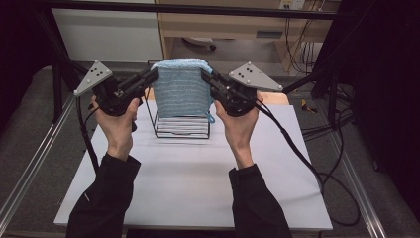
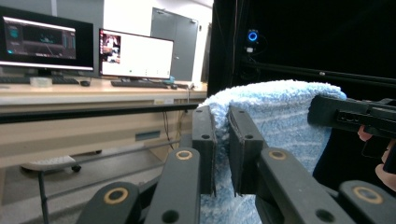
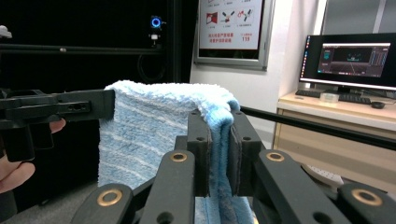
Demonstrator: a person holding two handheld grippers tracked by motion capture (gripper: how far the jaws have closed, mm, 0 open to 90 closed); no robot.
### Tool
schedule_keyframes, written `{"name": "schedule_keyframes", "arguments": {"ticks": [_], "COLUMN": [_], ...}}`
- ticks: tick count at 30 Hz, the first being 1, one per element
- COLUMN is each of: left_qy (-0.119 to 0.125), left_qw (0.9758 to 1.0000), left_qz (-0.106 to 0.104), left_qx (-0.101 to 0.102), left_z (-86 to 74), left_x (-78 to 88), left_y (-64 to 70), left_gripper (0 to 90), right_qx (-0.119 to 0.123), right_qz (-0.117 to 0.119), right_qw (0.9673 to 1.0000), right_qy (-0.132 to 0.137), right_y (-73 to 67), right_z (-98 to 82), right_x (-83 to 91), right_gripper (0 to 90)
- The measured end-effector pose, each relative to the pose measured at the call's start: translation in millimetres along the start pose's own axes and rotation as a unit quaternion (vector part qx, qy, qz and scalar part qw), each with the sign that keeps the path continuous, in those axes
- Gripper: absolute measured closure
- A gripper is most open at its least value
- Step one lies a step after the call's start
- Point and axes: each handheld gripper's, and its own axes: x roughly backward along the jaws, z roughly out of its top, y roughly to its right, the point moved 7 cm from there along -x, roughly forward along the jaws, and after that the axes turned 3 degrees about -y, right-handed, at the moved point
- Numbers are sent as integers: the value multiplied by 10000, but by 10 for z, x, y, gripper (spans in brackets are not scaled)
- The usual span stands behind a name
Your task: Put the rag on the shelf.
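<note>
A light blue striped towel (image 1: 181, 89) hangs folded in the air above a black wire rack (image 1: 181, 125) on the white table. My left gripper (image 1: 154, 75) is shut on the towel's upper left corner, and my right gripper (image 1: 205, 76) is shut on its upper right corner. In the left gripper view the towel (image 2: 275, 116) is pinched between my jaws at my left gripper (image 2: 222, 154), with the other gripper (image 2: 350, 116) clamped on its far edge. In the right gripper view the towel (image 3: 154, 126) edge is squeezed at my right gripper (image 3: 219, 154). The towel's lower edge hides the rack's top.
The white table (image 1: 188, 183) is bordered by aluminium rails (image 1: 29, 168) on each side. Black cables (image 1: 307, 158) trail off the right. A wooden desk (image 2: 70, 93) with monitors stands beyond the table.
</note>
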Motion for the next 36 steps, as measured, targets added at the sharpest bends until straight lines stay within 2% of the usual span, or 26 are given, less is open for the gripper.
{"name": "schedule_keyframes", "arguments": {"ticks": [17, 21, 32, 36], "left_qy": [248, 324, 361, 397], "left_qw": [9996, 9994, 9990, 9990], "left_qz": [112, 54, 200, 175], "left_qx": [-100, -68, -157, -146], "left_z": [364, 445, 624, 697], "left_x": [-73, -88, -147, -179], "left_y": [-104, -126, -201, -227], "left_gripper": [820, 820, 820, 820], "right_qx": [86, 91, 75, 105], "right_qz": [-97, -73, 8, 18], "right_qw": [9997, 9997, 9993, 9992], "right_qy": [199, 236, 364, 383], "right_y": [62, 96, 164, 187], "right_z": [364, 443, 598, 677], "right_x": [-199, -250, -374, -407], "right_gripper": [820, 819, 818, 818]}}
